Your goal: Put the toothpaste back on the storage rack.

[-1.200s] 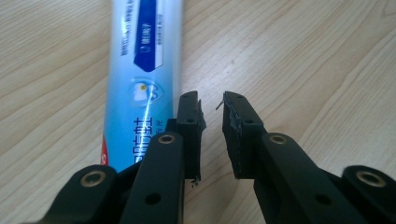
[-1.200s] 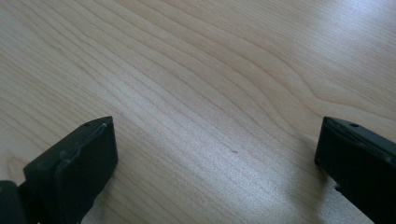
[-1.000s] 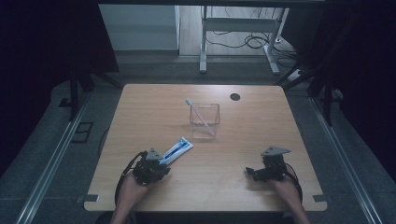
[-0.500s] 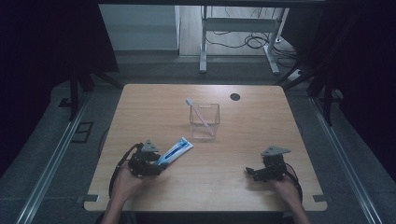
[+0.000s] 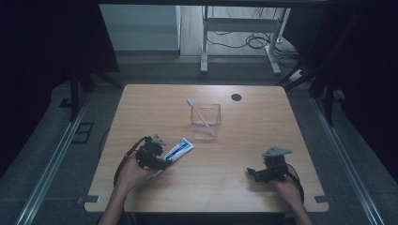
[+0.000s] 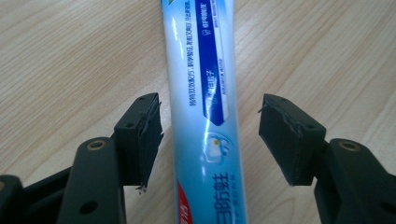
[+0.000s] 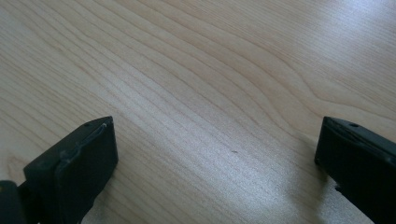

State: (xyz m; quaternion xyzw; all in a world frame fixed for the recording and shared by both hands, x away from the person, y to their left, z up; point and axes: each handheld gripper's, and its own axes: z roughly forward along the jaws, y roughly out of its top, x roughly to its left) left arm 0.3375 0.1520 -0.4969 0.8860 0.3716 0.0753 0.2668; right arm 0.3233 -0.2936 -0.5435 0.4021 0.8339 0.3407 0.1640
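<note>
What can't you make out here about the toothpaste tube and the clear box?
- Tube ends: cut off by the left gripper view's top and bottom edges.
- Tube's near end, high view: hidden under the left tongs.
- Box contents beyond the toothbrush: too small, high view.

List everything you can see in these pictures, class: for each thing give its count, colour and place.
table: one, light wood, centre of the high view.
clear container: one, see-through, mid-table.
toothbrush: one, pale, leaning in the clear container.
toothpaste tube: one, white and blue, flat on the table between the left jaws, untouched.
cable hole: one, black, far edge.
left hand-held gripper: one, black, jaws just opened.
right hand-held gripper: one, black, open over bare wood.
</note>
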